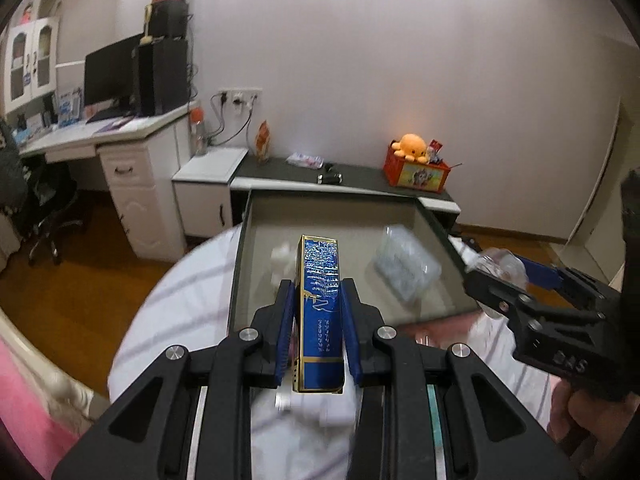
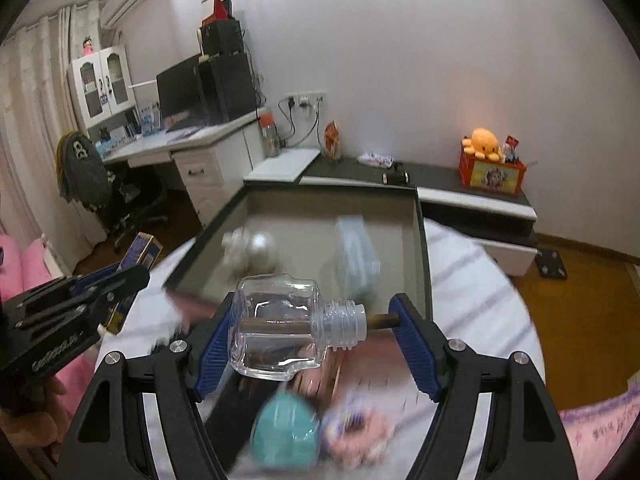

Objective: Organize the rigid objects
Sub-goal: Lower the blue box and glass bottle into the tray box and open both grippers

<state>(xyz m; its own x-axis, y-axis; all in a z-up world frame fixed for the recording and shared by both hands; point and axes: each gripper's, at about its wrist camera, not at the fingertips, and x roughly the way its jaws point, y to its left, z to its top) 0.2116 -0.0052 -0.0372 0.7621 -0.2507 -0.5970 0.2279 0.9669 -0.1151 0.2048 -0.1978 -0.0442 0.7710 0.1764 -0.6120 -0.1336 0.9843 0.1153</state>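
Note:
My left gripper (image 1: 318,300) is shut on a tall blue and gold box (image 1: 320,312), held upright over the near edge of the open grey drawer (image 1: 256,248). My right gripper (image 2: 316,320) is shut on a clear glass bottle (image 2: 288,328) lying sideways between its blue pads, with a brown stick from the bottle's neck against the right pad. It hangs over the drawer's near edge. The right gripper also shows in the left wrist view (image 1: 496,280), to the right of the box. The left gripper appears in the right wrist view (image 2: 120,280) at the left.
In the drawer lie a clear plastic container (image 1: 406,266) and white round objects (image 2: 250,248). Below the right gripper are a teal ball (image 2: 286,436) and blurred items on a white striped cloth (image 1: 180,320). Behind stand a low dark cabinet with an orange box (image 1: 416,172) and a white desk (image 1: 120,136).

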